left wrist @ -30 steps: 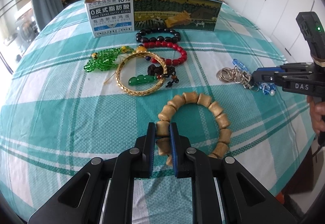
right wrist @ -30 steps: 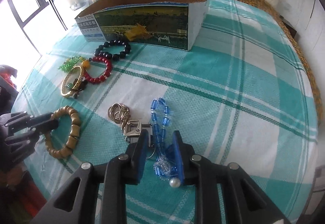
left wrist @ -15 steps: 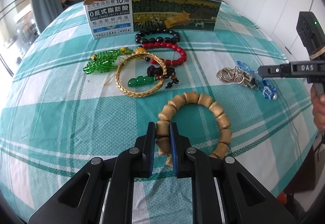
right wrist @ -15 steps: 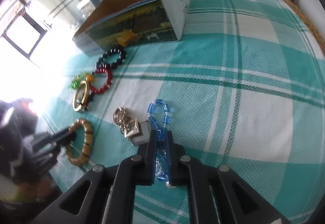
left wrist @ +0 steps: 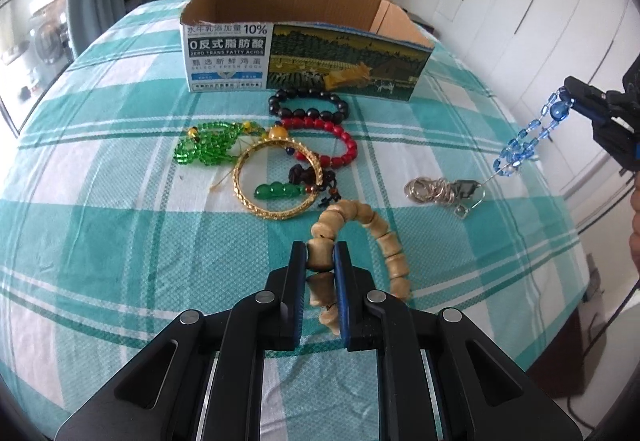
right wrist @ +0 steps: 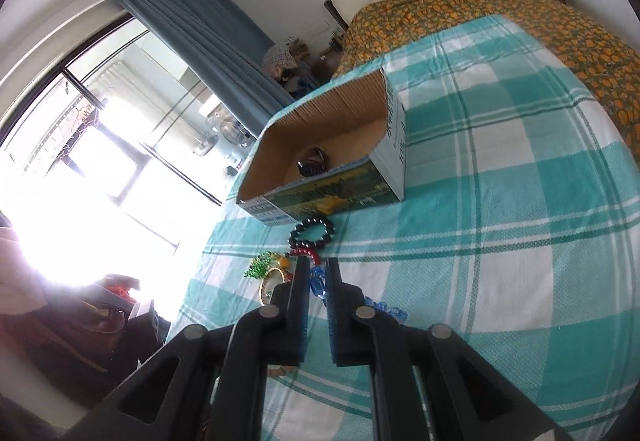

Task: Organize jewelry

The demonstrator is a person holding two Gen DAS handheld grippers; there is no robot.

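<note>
We are pinching a wooden bracelet (left wrist: 362, 225) in our left gripper (left wrist: 320, 255), our right gripper (right wrist: 318, 273) clamping a blue bead string (left wrist: 528, 133), dangling right of the box (left wrist: 304, 53).

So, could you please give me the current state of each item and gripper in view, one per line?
left gripper: shut on the wooden bead bracelet, which is partly lifted.
right gripper: shut on the blue bead strand, which hangs above the bedspread.
cardboard box: open-topped, a dark item inside.
black bead bracelet: lying flat.
red bead bracelet: lying flat.
gold bangle: lying flat.
metal rings: lying on the bedspread.
</note>
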